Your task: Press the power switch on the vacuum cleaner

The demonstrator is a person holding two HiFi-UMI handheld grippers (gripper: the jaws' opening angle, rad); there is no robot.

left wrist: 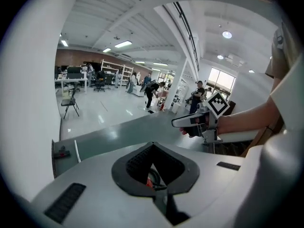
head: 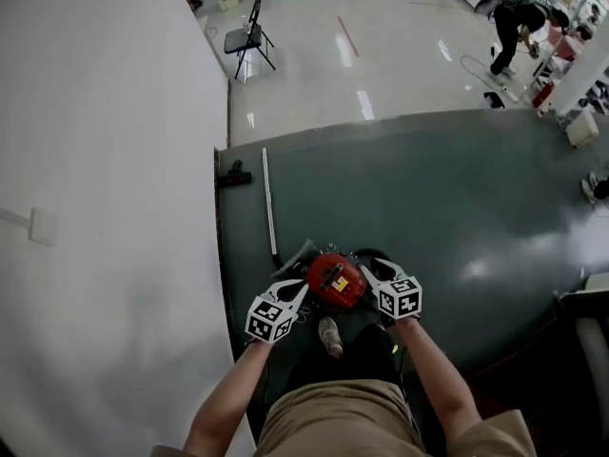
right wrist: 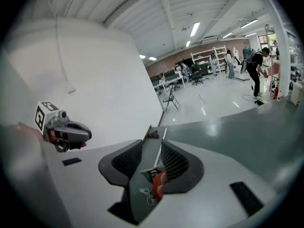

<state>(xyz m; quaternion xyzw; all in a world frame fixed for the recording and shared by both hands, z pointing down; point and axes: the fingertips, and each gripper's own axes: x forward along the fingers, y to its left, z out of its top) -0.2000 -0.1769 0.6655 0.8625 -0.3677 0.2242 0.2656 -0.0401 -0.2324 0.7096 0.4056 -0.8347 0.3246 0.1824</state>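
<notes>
Although the white wall (head: pixel 105 160) and the dark green mat (head: pixel 447 188) fill most of the head view, the thing that matters is the red vacuum cleaner (head: pixel 335 280). It sits on the mat right at the person's feet, not far from the mat's wall-side edge. Its body looks squat and nearly round from above, so its long axis is hard to call. The hose side seems to face away from the person, roughly in line with the white tube (head: pixel 268 193) lying lengthwise on the mat beyond it. Both claws hang above the vacuum cleaner and touch nothing. The left claw (head: pixel 297 295) has its tips together and is empty, while the right claw (head: pixel 371 276) stands wide with nothing between its pads. The switch itself cannot be picked out. Pressing it well probably calls for one closed tip brought straight down onto the button, firmly and briefly, without shoving the body.
</notes>
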